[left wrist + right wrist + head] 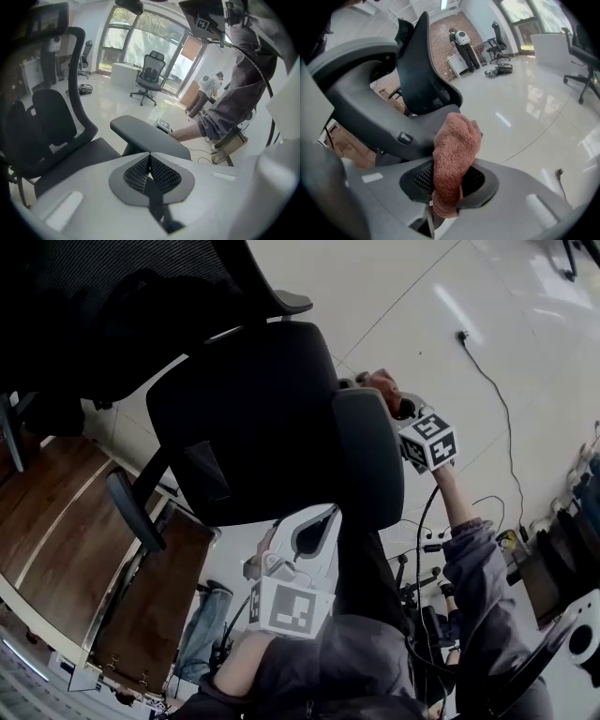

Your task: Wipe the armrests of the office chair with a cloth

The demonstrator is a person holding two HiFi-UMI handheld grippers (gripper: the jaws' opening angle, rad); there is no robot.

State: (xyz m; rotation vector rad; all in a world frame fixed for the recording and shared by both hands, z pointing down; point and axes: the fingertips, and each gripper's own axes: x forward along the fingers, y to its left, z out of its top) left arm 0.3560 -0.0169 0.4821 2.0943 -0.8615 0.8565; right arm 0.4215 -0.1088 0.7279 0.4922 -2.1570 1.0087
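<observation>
A black office chair (244, 427) fills the head view from above, its right armrest (367, 460) beside the seat and its left armrest (131, 510) lower left. My right gripper (389, 395) is shut on a pinkish-brown cloth (455, 150) at the far end of the right armrest (370, 110); whether the cloth touches it I cannot tell. My left gripper (150, 165) is shut and holds nothing. It hovers just short of the same armrest (145, 136), near the seat edge (314, 526).
A wooden desk (56, 512) lies at the left. A second mesh chair (94, 306) stands at the top left. A cable (487, 381) runs over the glossy floor. Farther off are another office chair (150, 75) and a person (464, 44).
</observation>
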